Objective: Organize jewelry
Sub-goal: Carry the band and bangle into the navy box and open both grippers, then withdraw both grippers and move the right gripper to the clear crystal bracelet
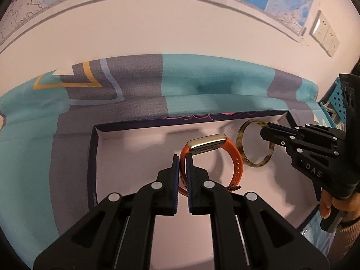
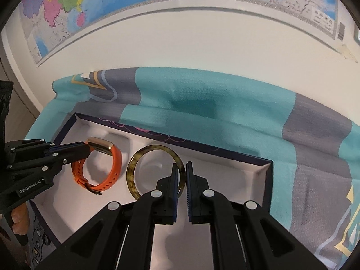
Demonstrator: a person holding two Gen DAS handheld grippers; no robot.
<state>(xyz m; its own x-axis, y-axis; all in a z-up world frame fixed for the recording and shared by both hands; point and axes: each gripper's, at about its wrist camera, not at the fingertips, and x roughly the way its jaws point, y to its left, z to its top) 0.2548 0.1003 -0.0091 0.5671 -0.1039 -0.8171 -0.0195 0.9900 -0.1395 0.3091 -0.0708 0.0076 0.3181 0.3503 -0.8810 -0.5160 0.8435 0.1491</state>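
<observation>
Jewelry sat in both my grips over the white-lined box (image 1: 99,157). My left gripper (image 1: 182,157) had its jaws pinching the orange strap of the watch (image 1: 236,164), low centre of the left view; my right gripper (image 2: 182,165) had its jaws pinching the rim of the mottled bangle (image 2: 132,173), centre of the right view. Both pieces hung just above the box floor, near each other but apart. To place them well, I judged I should lower each into its own moulded hollow, keep them from knocking, and only then spread the jaws.
</observation>
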